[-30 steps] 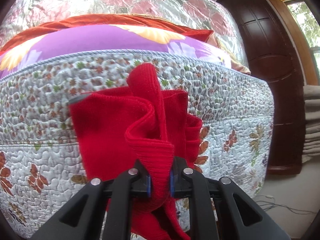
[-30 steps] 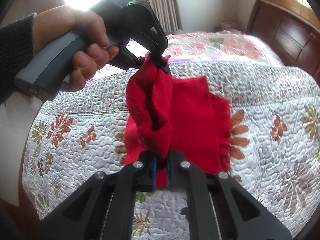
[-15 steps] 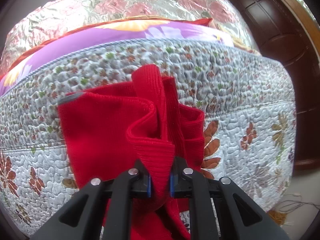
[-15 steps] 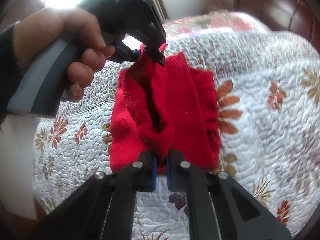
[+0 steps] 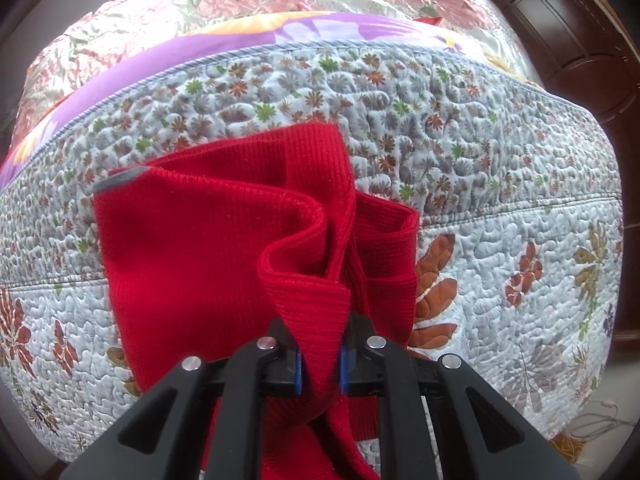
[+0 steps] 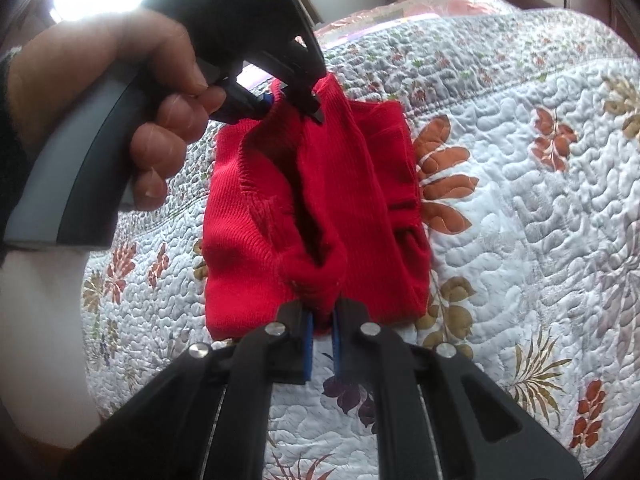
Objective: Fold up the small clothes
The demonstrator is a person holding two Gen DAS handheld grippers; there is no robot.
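Two pairs of tongs are clamping one small red knit garment [image 5: 192, 248] above a quilted bed. In the left wrist view, the left tongs [image 5: 320, 360] are pinching a bunched fold of the ribbed red fabric between their blue-lined pads, at six o'clock in the picture. From that pinch the cloth is spreading upward and toward nine o'clock as a broad flat panel, with a thin grey trim [image 5: 120, 182] showing at its ten o'clock corner. A raised ribbed flap is standing toward twelve o'clock, and rolled hems are curling into deep folds at the middle. More folded layers are hanging at three o'clock of the pinch.

In the right wrist view, the right tongs [image 6: 320, 334] are gripping the lower edge of the garment [image 6: 360, 200] at six o'clock, and the left tongs [image 6: 292, 100] are biting its upper edge at twelve o'clock, so the cloth is stretching between them, sagging into a hollow crease down its middle. A seam with loose stitches is running along its nine o'clock side. A person's hand [image 6: 132, 92] is squeezing the grey handle at ten o'clock.

Behind the garment the pale blue floral quilt [image 5: 500, 208] is covering the bed, with a purple flowered cover [image 5: 280, 32] lying beyond it at twelve o'clock. Whether the garment is touching the quilt I cannot tell
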